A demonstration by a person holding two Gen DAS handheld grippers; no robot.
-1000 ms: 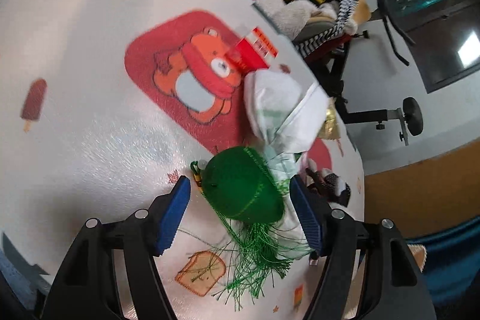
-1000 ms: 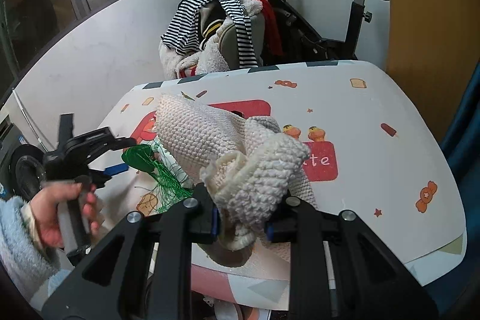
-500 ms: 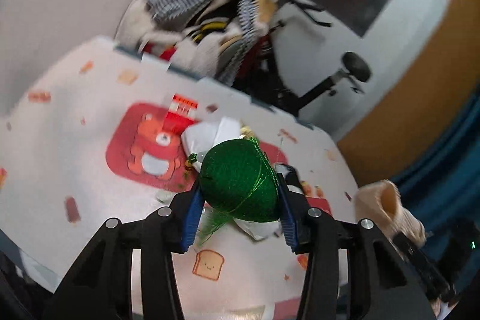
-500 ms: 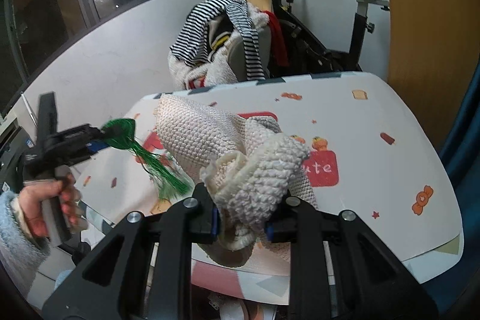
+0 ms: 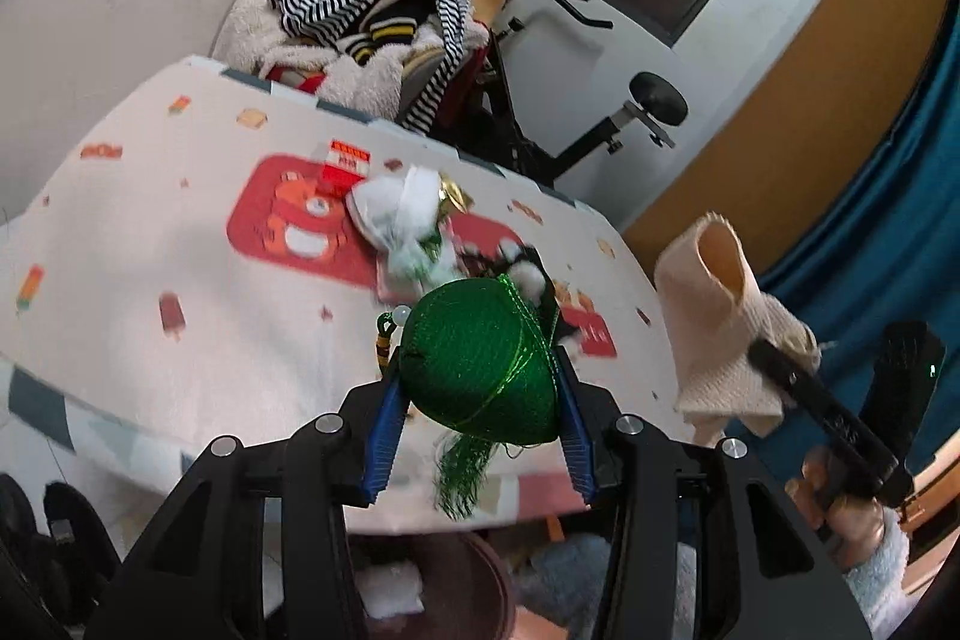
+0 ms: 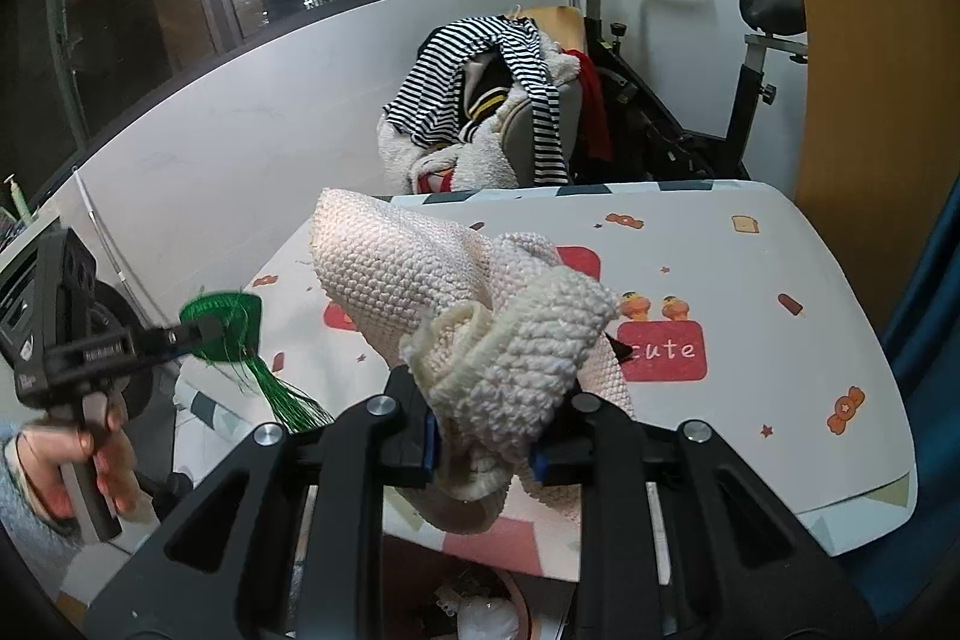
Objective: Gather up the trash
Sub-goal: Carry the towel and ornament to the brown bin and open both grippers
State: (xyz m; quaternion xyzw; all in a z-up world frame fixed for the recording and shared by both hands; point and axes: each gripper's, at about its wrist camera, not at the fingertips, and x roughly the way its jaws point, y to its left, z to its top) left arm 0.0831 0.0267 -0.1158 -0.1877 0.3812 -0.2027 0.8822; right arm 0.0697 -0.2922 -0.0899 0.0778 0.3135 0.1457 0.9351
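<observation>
My left gripper is shut on a green woven ornament with a green tassel, held in the air above the table's near edge; it also shows in the right wrist view. My right gripper is shut on a cream knitted cloth, held up over the table's front edge; the cloth also shows in the left wrist view. On the table lie a crumpled white wrapper, a red box and a small black-and-white item.
A chair heaped with striped and fleecy clothes stands behind the table, with an exercise bike beside it. A dark round bin with white trash sits below the table's near edge; it also shows in the right wrist view.
My left gripper closed on the green ornament, lifted it off the table and drew it back over the near edge. The right gripper kept holding the cloth and rose slightly.
</observation>
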